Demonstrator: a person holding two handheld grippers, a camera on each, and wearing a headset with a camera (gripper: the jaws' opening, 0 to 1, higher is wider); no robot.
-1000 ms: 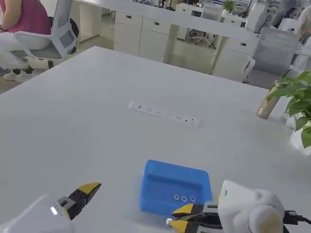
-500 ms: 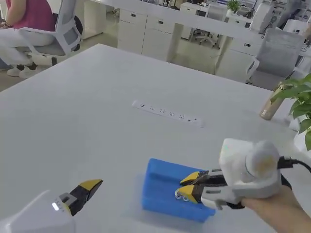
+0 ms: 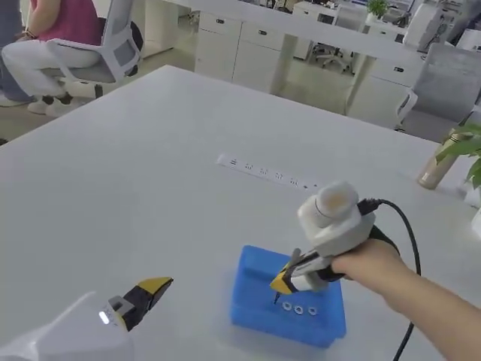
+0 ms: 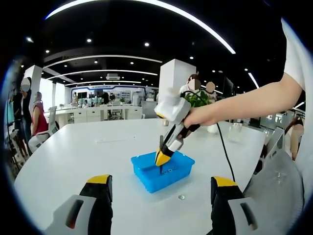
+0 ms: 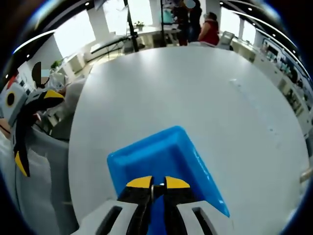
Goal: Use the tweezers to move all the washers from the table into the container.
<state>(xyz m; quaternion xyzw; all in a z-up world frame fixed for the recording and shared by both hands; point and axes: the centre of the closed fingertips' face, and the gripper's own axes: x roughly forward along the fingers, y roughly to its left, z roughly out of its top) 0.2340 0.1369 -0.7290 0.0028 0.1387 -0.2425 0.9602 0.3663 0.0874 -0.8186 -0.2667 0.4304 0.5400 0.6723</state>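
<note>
In the head view, the right gripper (image 3: 279,284), held in a hand (image 3: 370,259), tilts down into the blue container (image 3: 246,301). The tweezers (image 3: 276,298) point just beside three washers (image 3: 299,309) lying inside, and the left gripper (image 3: 146,293) hovers over the worktop (image 3: 150,188) well apart. In the left gripper view, its jaws stand wide apart, and a lone washer (image 4: 181,197) lies on the worktop near the container. In the right gripper view, the jaws are clenched on the thin tweezers above the container.
</note>
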